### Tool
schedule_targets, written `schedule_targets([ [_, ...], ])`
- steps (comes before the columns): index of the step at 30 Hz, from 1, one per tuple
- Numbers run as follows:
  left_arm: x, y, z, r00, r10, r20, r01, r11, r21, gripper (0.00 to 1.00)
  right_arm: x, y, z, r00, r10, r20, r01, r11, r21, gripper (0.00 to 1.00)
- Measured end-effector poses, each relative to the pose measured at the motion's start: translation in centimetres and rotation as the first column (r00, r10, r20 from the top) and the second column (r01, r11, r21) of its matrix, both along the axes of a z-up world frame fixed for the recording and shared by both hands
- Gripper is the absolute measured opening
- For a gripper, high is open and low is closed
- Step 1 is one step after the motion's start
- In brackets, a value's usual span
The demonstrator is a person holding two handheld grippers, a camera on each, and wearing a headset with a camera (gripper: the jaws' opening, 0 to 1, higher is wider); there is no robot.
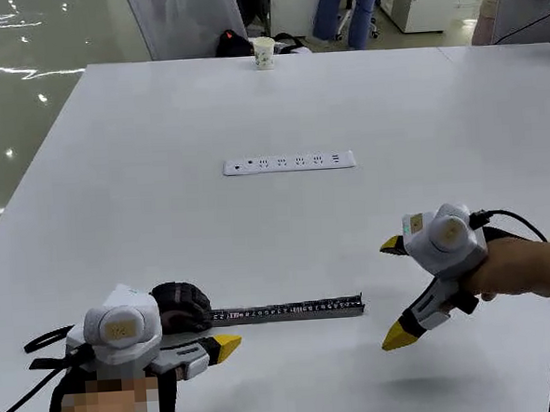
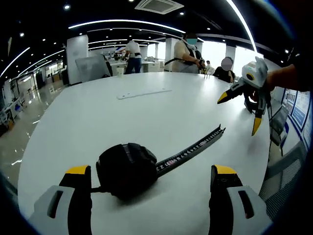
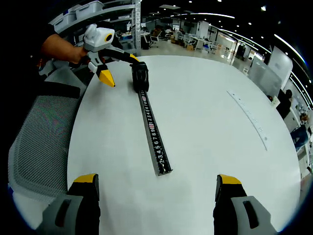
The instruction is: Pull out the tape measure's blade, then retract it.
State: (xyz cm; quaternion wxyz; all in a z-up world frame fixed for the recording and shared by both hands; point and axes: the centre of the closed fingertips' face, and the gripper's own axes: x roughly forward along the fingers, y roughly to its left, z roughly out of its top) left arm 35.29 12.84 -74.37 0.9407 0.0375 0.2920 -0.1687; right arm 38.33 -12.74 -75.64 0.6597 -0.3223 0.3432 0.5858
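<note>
Setting: a white table (image 1: 391, 115), with a power strip (image 1: 289, 162) at its middle and a paper cup (image 1: 264, 53) at the far edge.
Tape measure: the black case (image 1: 180, 307) rests on the table close to the person, on the left side.
Blade (image 1: 291, 310): pulled out of the case and lying flat, running rightward across the table. Nothing holds its end hook (image 3: 164, 170).
Left gripper (image 1: 203, 332): low at the case with its jaws apart, one on each side of it. This probably serves to steady the case. Whether a jaw touches the case cannot be told.
Right gripper (image 1: 394, 292): lifted off the table, near the hook but clear of it. Its jaws are wide apart and hold nothing, and its own view looks straight down the blade's length.
Stage: the pull-out looks done and retraction is not yet done. The blade likely lies extended because a lock holds it.
Next need: probably releasing that lock at the case while the case is kept from sliding.
</note>
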Motion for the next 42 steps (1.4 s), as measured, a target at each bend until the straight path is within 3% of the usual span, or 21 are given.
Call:
schedule_targets([
  [2, 0.5, 0.0, 0.2, 1.000, 0.021, 0.008, -0.020, 1.000, -0.009, 0.99, 0.1, 0.3, -0.2, 1.000, 0.006, -0.004, -0.006, 1.000, -0.004, 0.99],
  [4, 0.8, -0.3, 0.1, 1.000, 0.024, -0.004, -0.024, 0.999, -0.028, 0.99, 0.3, 0.5, -0.4, 1.000, 0.007, -0.008, -0.007, 1.000, -0.008, 0.99],
  [7, 1.1, -0.3, 0.0, 0.999, 0.038, 0.000, -0.038, 0.999, -0.018, 0.99, 0.5, 0.7, -0.7, 1.000, 0.012, -0.012, -0.012, 1.000, -0.015, 0.99],
  [12, 1.8, 0.6, -0.2, 0.994, 0.110, 0.000, -0.110, 0.994, -0.008, 0.99, 0.7, 1.1, -1.1, 0.999, 0.030, -0.016, -0.030, 0.999, -0.029, 0.99],
  [15, 2.1, 1.0, -0.7, 0.990, 0.142, -0.012, -0.142, 0.989, -0.036, 0.99, 1.0, 1.1, -1.6, 0.999, 0.029, -0.024, -0.030, 0.999, -0.040, 0.99],
  [17, 2.2, 1.4, -1.0, 0.988, 0.156, -0.010, -0.156, 0.987, -0.030, 0.99, 1.2, 1.2, -1.9, 0.999, 0.030, -0.029, -0.031, 0.998, -0.047, 0.99],
  [20, 2.5, 1.7, -1.0, 0.985, 0.175, 0.006, -0.174, 0.984, -0.041, 0.99, 1.4, 1.2, -2.2, 0.999, 0.026, -0.035, -0.028, 0.998, -0.055, 0.99],
  [22, 2.9, 1.8, -0.6, 0.983, 0.181, 0.038, -0.179, 0.982, -0.052, 0.99, 1.4, 1.2, -2.3, 0.999, 0.032, -0.035, -0.034, 0.997, -0.063, 0.98],
  [24, 3.4, 1.6, -0.2, 0.981, 0.172, 0.091, -0.165, 0.983, -0.083, 0.99, 1.4, 1.2, -2.4, 0.998, 0.046, -0.033, -0.049, 0.996, -0.068, 0.95],
  [33, 3.8, 1.6, -0.9, 0.978, 0.173, 0.112, -0.164, 0.983, -0.085, 0.99, 1.4, 1.6, -3.4, 0.996, 0.081, -0.029, -0.083, 0.992, -0.096, 0.81],
  [36, 3.8, 1.5, -1.1, 0.979, 0.169, 0.117, -0.160, 0.984, -0.078, 0.99, 1.3, 1.7, -3.7, 0.995, 0.099, -0.029, -0.101, 0.989, -0.105, 0.73],
  [38, 3.9, 1.6, -1.0, 0.977, 0.164, 0.134, -0.156, 0.985, -0.070, 0.99, 1.0, 1.8, -3.8, 0.993, 0.102, -0.059, -0.108, 0.988, -0.108, 0.63],
  [39, 3.9, 1.7, -0.9, 0.976, 0.167, 0.139, -0.158, 0.985, -0.071, 0.99, 1.0, 1.8, -3.7, 0.993, 0.109, -0.053, -0.114, 0.988, -0.108, 0.59],
  [42, 4.0, 1.8, -0.8, 0.974, 0.182, 0.135, -0.172, 0.982, -0.083, 0.99, 1.2, 2.2, -3.8, 0.991, 0.124, -0.045, -0.128, 0.986, -0.103, 0.57],
])
